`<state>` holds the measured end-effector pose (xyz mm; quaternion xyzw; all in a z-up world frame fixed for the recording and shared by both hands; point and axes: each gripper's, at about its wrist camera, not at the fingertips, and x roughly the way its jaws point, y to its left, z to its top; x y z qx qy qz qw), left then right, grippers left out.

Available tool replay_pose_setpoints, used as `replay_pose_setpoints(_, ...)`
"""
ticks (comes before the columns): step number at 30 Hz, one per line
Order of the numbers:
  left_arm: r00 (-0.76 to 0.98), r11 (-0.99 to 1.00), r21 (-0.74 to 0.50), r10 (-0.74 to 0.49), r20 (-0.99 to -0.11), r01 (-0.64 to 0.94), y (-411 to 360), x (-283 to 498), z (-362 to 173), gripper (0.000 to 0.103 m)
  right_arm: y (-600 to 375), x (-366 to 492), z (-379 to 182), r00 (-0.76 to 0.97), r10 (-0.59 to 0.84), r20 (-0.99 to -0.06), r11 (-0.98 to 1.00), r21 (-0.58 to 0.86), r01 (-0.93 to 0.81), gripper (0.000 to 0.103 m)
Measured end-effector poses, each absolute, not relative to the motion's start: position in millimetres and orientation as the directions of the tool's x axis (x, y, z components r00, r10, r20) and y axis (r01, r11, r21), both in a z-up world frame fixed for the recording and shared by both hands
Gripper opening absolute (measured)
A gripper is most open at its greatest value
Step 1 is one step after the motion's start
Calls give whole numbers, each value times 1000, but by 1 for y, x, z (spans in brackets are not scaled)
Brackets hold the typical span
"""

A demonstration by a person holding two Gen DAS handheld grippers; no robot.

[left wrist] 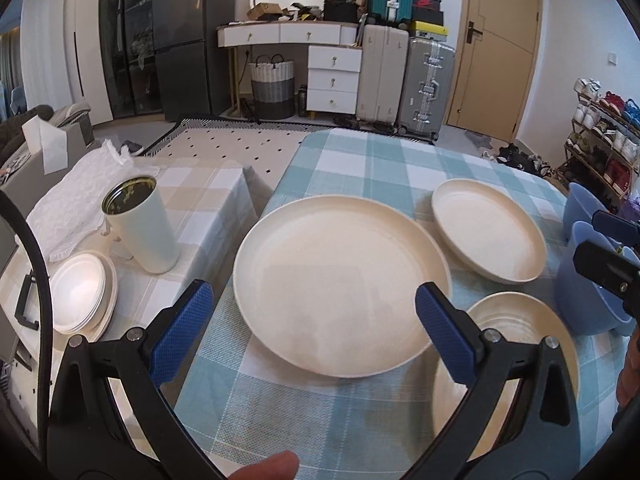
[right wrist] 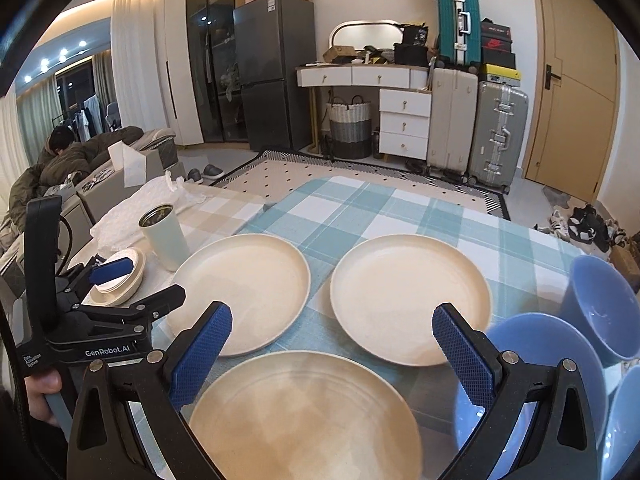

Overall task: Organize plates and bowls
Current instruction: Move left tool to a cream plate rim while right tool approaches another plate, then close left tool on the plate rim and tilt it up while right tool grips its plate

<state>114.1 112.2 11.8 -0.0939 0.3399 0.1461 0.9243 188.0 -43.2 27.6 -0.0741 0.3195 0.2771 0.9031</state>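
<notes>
Near plate [left wrist: 516,344] partly behind left hand-held gripper [left wrist: 312,308]

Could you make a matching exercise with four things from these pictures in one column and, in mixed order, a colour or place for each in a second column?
1. bowls
2. tumbler
3. small plate stack
4. suitcase on top

A. teal, in the background
B. blue, right of the cream plates
C. on the beige cloth, nearest the left gripper
D. upright, lid off

Pairs: 1-B, 2-D, 3-C, 4-A
</notes>
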Motion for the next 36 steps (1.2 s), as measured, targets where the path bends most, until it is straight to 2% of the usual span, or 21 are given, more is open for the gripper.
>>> replay_pose_setpoints(4, 712, 929, -110, 190, -676, -353, 131, 115, -4, 101, -24, 200, 15, 606, 470, -642, 816, 55, -575, 102)
replay_pose_setpoints(6, 710, 926, -126, 180, -681, -356, 139, 116, -11, 100, -16, 205, 9, 590, 480, -649, 806, 60, -590, 98)
replay_pose_setpoints(8, 705, 924, -134, 174, -687, -359, 145, 115, -16, 94, -7, 211, 3, 572, 486, -660, 796, 65, -601, 94)
replay_pose_setpoints(12, 692, 924, -144, 155, -705, -354, 154, 119, -28, 89, 8, 222, -8, 537, 488, -688, 784, 77, -616, 84)
replay_pose_setpoints(14, 679, 924, -147, 146, -720, -354, 157, 121, -36, 80, 17, 228, -15, 517, 484, -706, 778, 76, -624, 83)
replay_pose_setpoints(16, 671, 923, -154, 135, -729, -353, 159, 124, -42, 75, 25, 233, -23, 496, 482, -722, 771, 80, -632, 73)
replay_pose_setpoints(19, 664, 922, -152, 135, -735, -356, 160, 127, -50, 74, 35, 242, -36, 449, 482, -752, 763, 109, -637, 67)
replay_pose_setpoints(22, 655, 919, -160, 127, -745, -360, 162, 130, -56, 72, 45, 249, -50, 417, 471, -778, 759, 117, -640, 55)
replay_pose_setpoints(25, 650, 915, -172, 119, -750, -366, 164, 130, -60, 70, 52, 254, -59, 398, 462, -793, 758, 120, -641, 50)
replay_pose_setpoints(34, 623, 908, -172, 115, -774, -382, 167, 133, -70, 49, 61, 272, -77, 384, 419, -823, 786, 117, -607, 40)
replay_pose_setpoints(36, 622, 911, -161, 123, -773, -380, 164, 133, -70, 44, 61, 274, -78, 391, 406, -826, 790, 102, -604, 34)
